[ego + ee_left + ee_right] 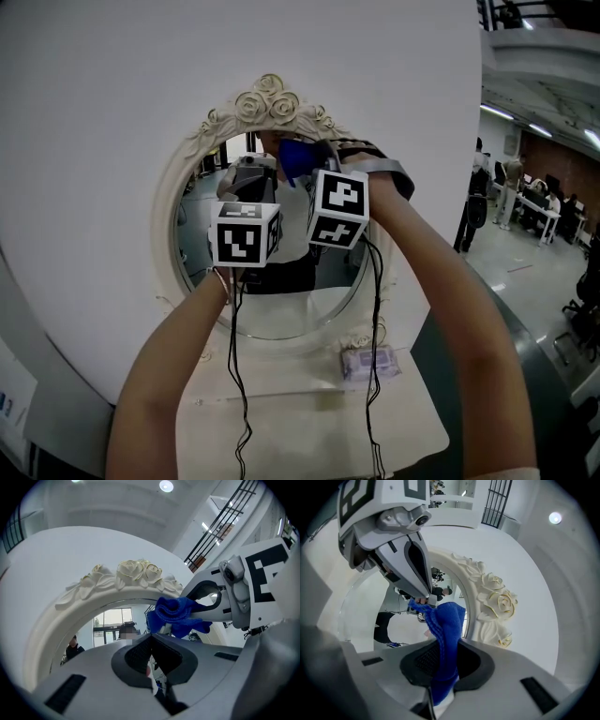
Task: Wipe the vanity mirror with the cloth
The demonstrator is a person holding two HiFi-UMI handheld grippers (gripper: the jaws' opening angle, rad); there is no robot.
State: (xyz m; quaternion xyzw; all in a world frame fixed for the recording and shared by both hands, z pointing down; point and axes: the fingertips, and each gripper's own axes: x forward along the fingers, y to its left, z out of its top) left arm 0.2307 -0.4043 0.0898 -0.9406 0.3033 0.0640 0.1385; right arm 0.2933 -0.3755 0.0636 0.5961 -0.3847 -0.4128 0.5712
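Head view: a person's two bare arms reach up to an oval vanity mirror in a cream frame topped with carved roses. The mirror stands against a round white panel at the back of a white desk. A small wrapped packet lies on the desk just beside the mirror's foot. Each hand holds a gripper carrying a cube with black and white markers, and both are raised side by side before the upper part of the glass.

Right gripper view: the right gripper is clamped on a blue cloth. The cloth stands up out of the jaws as a bunched strip, close to the glass just under the rose crest. Whether it touches the glass cannot be told.

Left gripper view: the left gripper has its jaws drawn together with nothing between them. Its tip is just beside the cloth's top edge.
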